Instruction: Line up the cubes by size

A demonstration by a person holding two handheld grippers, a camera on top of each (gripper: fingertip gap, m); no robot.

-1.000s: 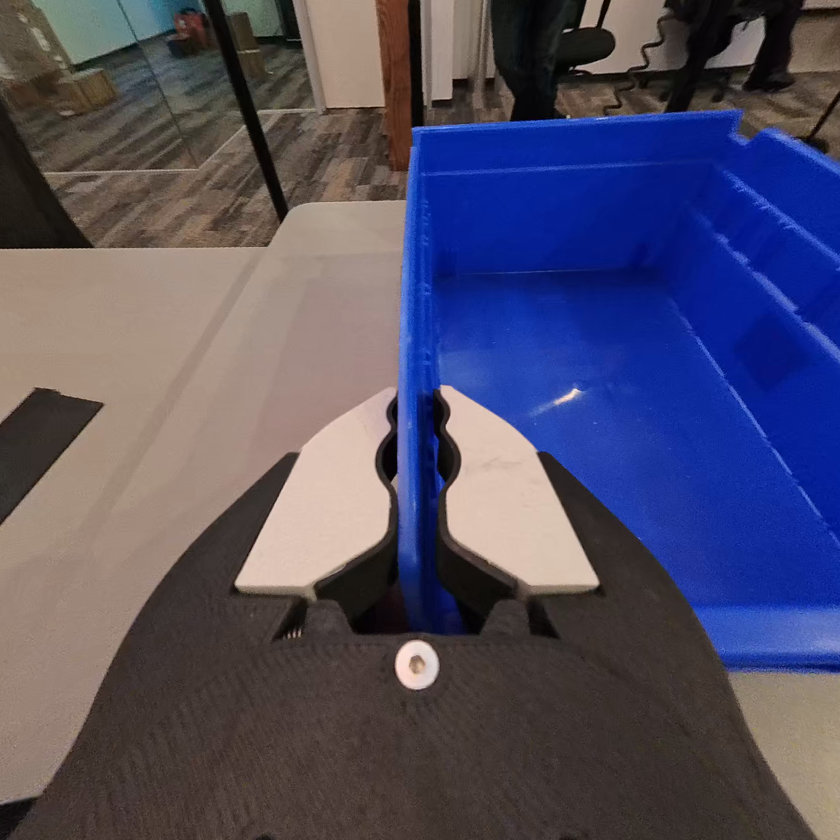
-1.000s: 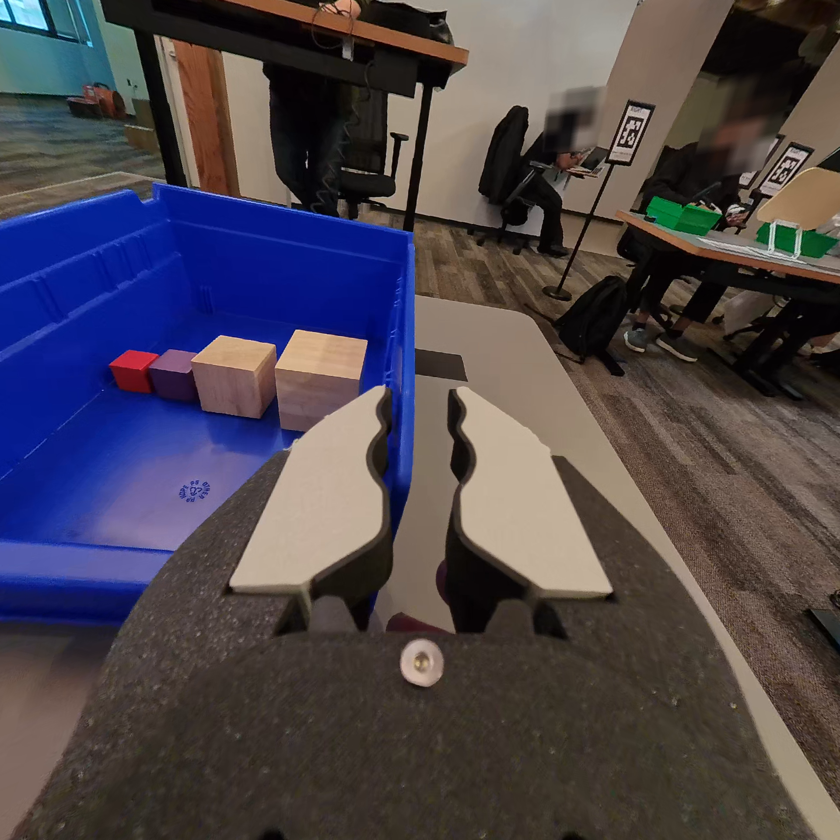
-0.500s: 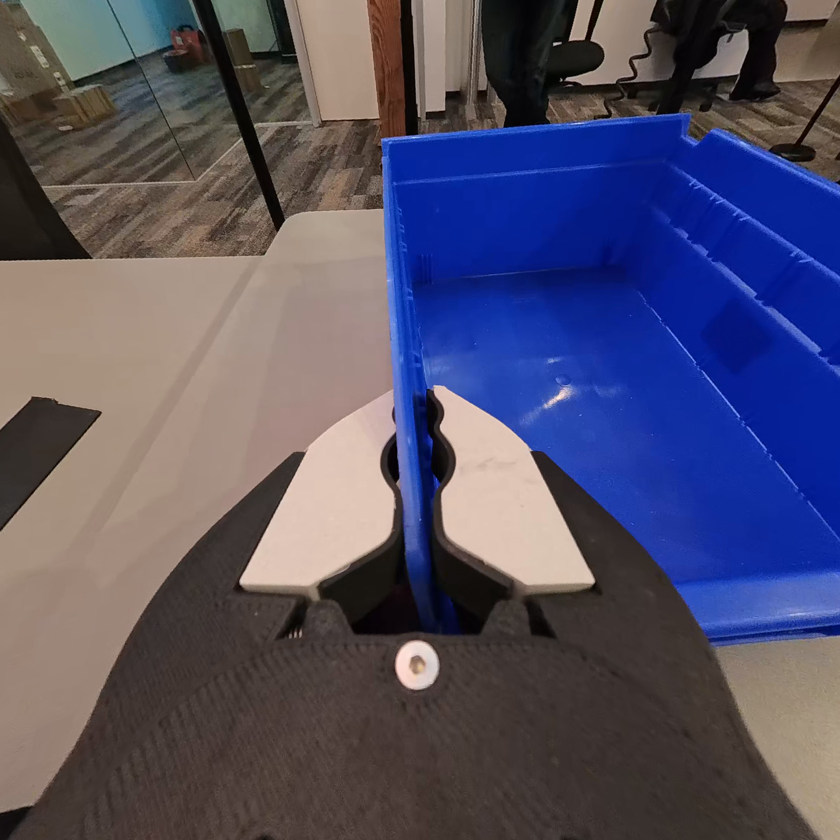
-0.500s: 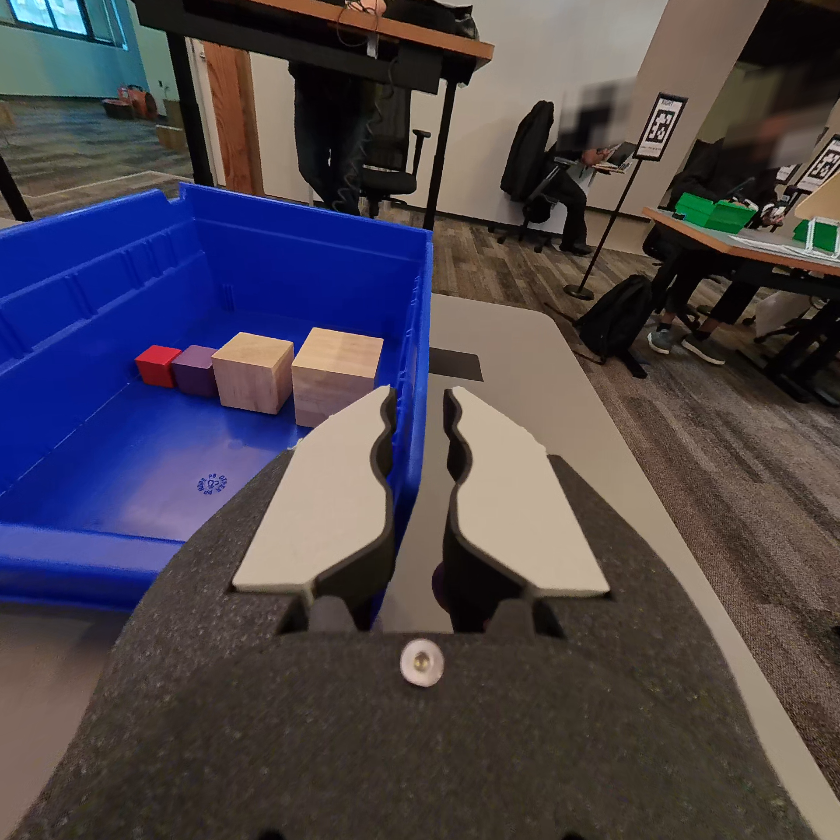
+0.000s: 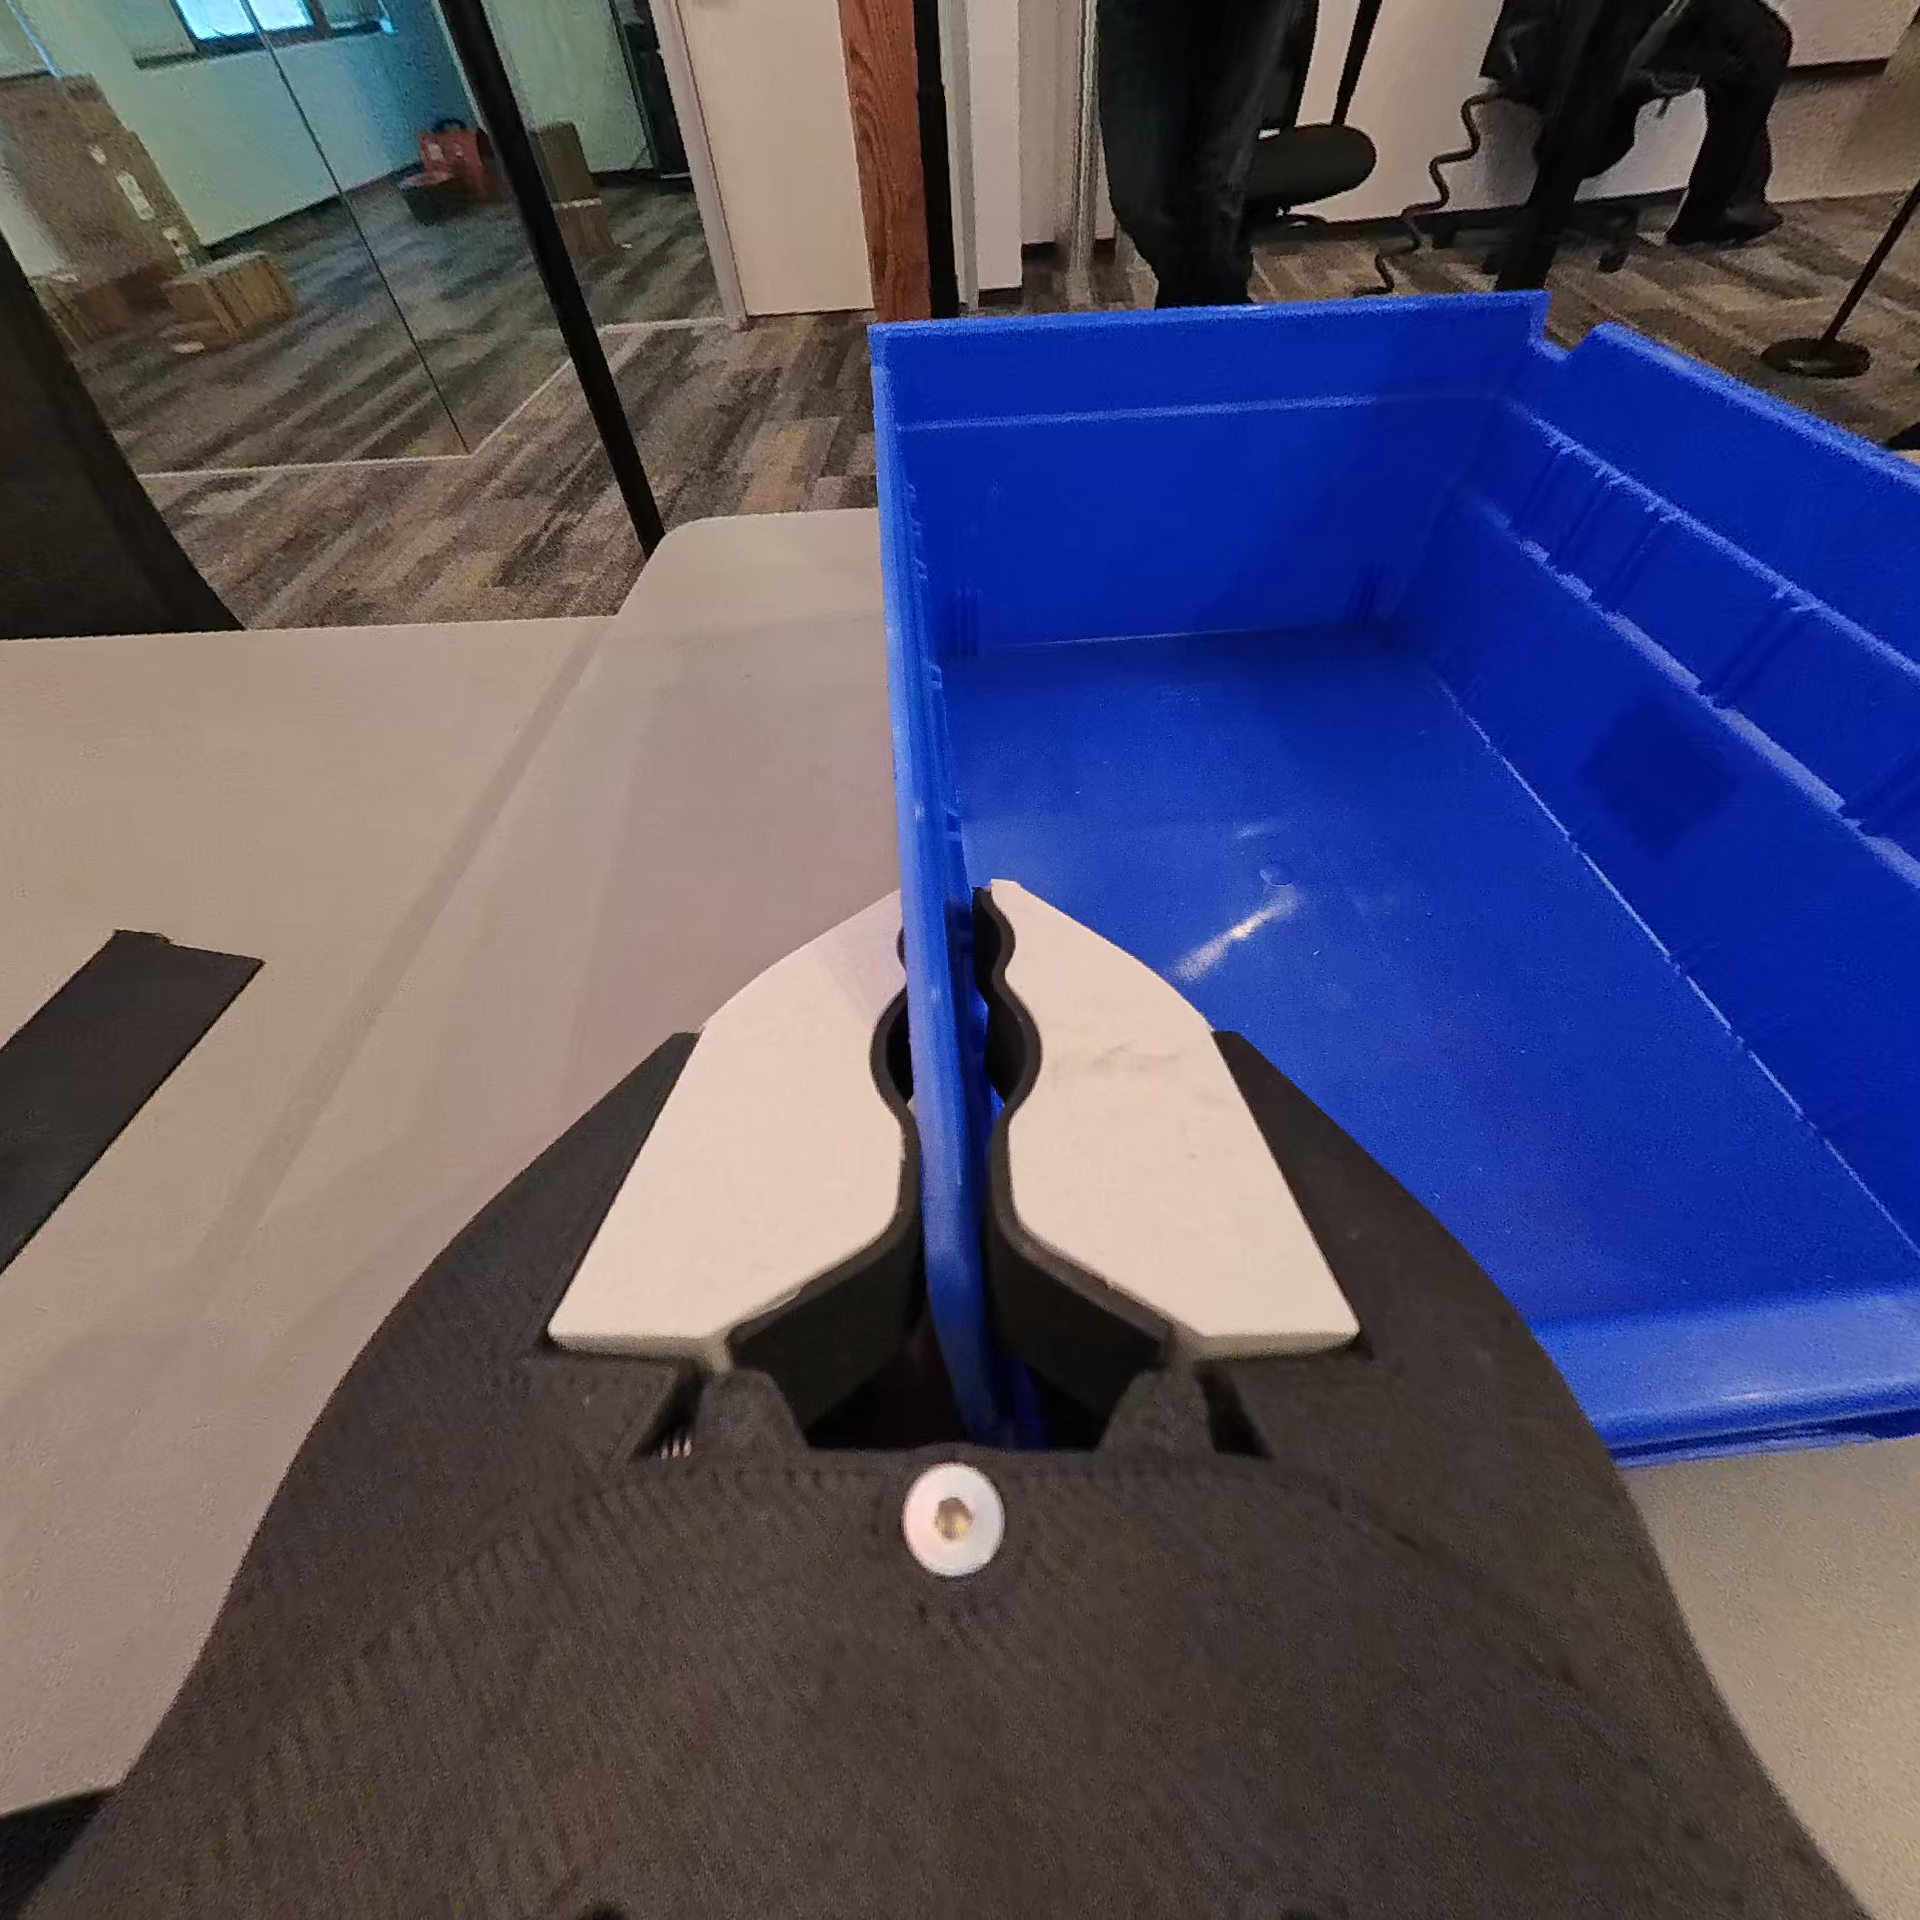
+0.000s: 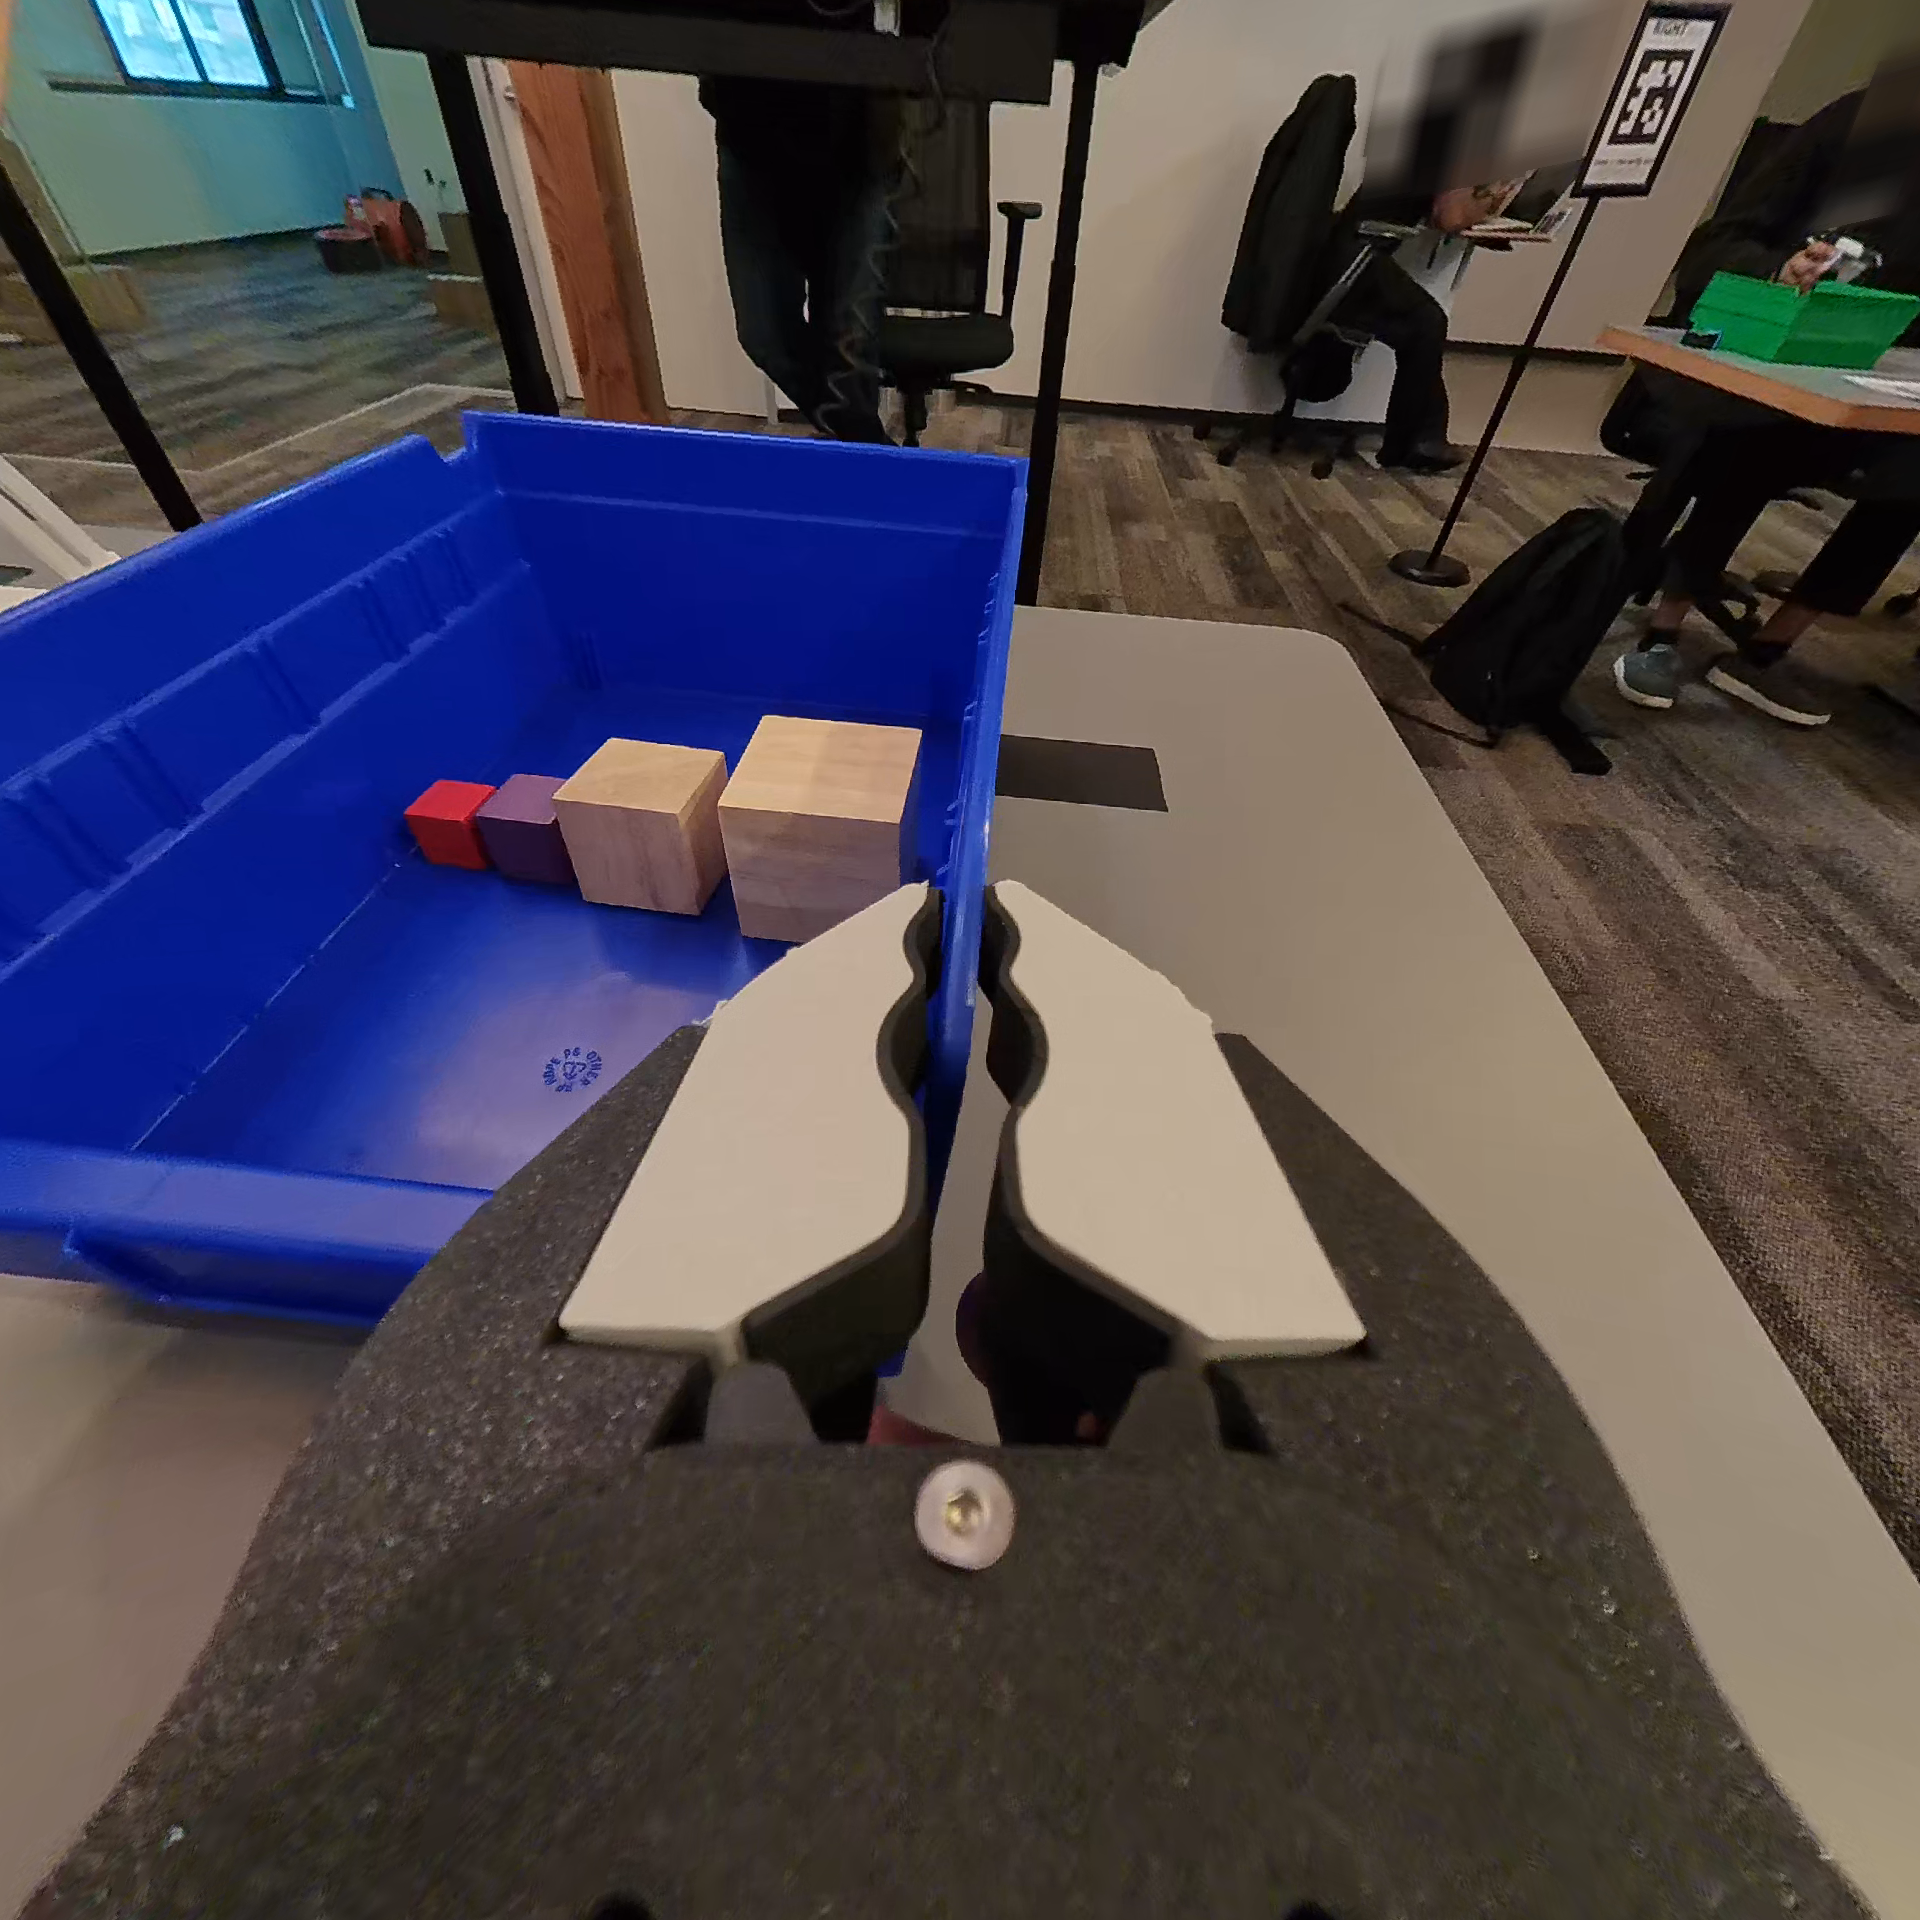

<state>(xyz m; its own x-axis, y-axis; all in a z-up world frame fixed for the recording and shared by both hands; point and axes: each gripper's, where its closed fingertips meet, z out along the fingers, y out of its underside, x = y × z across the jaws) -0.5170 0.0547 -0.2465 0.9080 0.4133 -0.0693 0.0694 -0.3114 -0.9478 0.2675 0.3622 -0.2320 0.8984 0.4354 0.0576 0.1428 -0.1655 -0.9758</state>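
Note:
A blue plastic bin (image 6: pixel 312 987) stands on a grey table (image 6: pixel 1299 935). Inside it a row of cubes runs along the far end: a small red cube (image 6: pixel 449 821), a purple cube (image 6: pixel 525 840), a wooden cube (image 6: pixel 644 823) and a larger wooden cube (image 6: pixel 816 821). My right gripper (image 6: pixel 961 904) is shut on the bin's right wall (image 6: pixel 977 748). My left gripper (image 5: pixel 940 914) is shut on the bin's left wall (image 5: pixel 925 727). In the left wrist view the bin's floor (image 5: pixel 1351 935) shows bare; the cubes are out of that view.
Black tape patches lie on the table (image 6: pixel 1081 774) (image 5: pixel 94 1049). People sit at desks to the right (image 6: pixel 1766 416), with a black backpack (image 6: pixel 1527 623) on the floor. A person's legs and an office chair (image 6: pixel 935 332) stand behind the bin. A glass partition (image 5: pixel 364 260) is at the left. My right fingertips sit around 85 cm from my left ones. The larger wooden cube (image 6: pixel 816 821) lies around 9 cm away from my right fingertips.
Both grippers closed onto the bin's side walls: the left from a small gap, the right from a wider one. The bin appears shifted slightly in both views.

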